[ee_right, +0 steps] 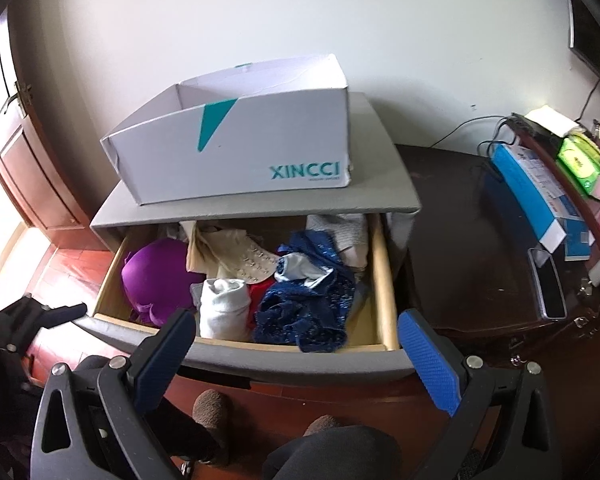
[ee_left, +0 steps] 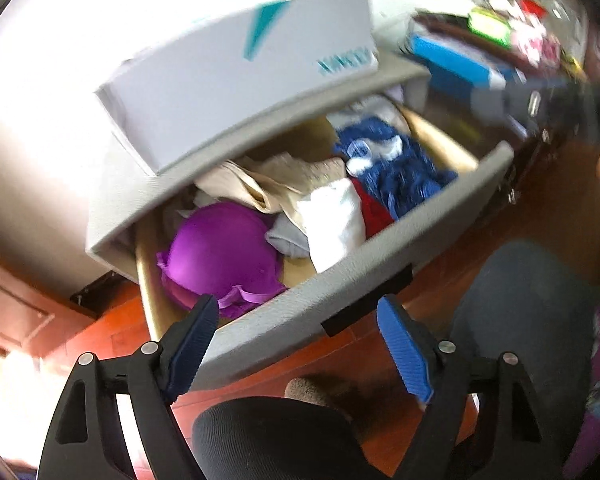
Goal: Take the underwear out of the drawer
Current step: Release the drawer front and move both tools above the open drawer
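The grey nightstand's drawer (ee_right: 300, 360) stands pulled open and is full of underwear. A purple bra (ee_right: 156, 276) lies at its left, beige underwear (ee_right: 228, 252) behind the middle, a white rolled piece (ee_right: 224, 308) and a red piece (ee_right: 260, 292) in the middle, blue lace underwear (ee_right: 312, 304) at the right. My right gripper (ee_right: 296, 344) is open and empty, above the drawer's front edge. My left gripper (ee_left: 300, 332) is open and empty, just in front of the drawer front (ee_left: 300, 312), near the purple bra (ee_left: 220, 256).
An open white XINCCI box (ee_right: 236, 148) sits on the nightstand top (ee_right: 380, 192). A dark wooden table (ee_right: 460, 240) with blue boxes (ee_right: 528, 196), a phone (ee_right: 548, 284) and clutter stands to the right. The floor is red wood (ee_right: 60, 272). The person's knees (ee_right: 332, 452) are below.
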Tool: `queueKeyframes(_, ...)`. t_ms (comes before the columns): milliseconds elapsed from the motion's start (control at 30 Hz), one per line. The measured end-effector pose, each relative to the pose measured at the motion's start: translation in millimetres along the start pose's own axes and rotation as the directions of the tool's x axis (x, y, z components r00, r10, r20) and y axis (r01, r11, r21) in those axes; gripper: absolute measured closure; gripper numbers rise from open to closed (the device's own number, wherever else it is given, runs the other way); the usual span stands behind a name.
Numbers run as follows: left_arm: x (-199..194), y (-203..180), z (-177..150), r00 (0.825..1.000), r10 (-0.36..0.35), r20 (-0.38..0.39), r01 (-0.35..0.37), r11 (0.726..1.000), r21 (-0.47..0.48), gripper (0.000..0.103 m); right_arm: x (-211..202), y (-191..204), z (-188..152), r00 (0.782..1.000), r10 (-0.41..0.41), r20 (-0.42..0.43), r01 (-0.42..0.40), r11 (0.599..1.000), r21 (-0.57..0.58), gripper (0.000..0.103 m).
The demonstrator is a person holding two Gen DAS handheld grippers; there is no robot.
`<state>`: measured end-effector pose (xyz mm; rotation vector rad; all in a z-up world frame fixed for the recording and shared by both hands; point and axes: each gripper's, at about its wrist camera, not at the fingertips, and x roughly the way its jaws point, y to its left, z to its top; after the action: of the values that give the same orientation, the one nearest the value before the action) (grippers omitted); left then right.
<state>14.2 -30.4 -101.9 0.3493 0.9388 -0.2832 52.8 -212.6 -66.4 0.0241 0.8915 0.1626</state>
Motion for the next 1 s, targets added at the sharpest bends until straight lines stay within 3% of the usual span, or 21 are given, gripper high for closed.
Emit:
queueKeyframes(200, -32.4, 25.7, 1.4, 0.997, 0.044, 0.066, -0.033, 0.987, -0.16, 0.012, 11.9, 23.3, 6.2, 0.998, 0.058, -0.03, -0.06, 0.997, -0.05, 0.0)
queueKeyframes(400, -38.9, 48.5, -7.2, 0.995, 0.085, 0.053, -0.068, 0.964, -0.259, 0.011, 31.2, 51.8, 12.4, 0.993, 0.089, -0.078, -0.096, 0.991, -0.097, 0.0)
queueKeyframes(1000, -52.0, 69.1, -8.7, 0.99, 0.107, 0.091, -0.074, 0.946, -0.315, 0.011, 58.0, 77.1, 8.5, 0.987, 0.057, -0.148, -0.076, 0.989, -0.129, 0.0)
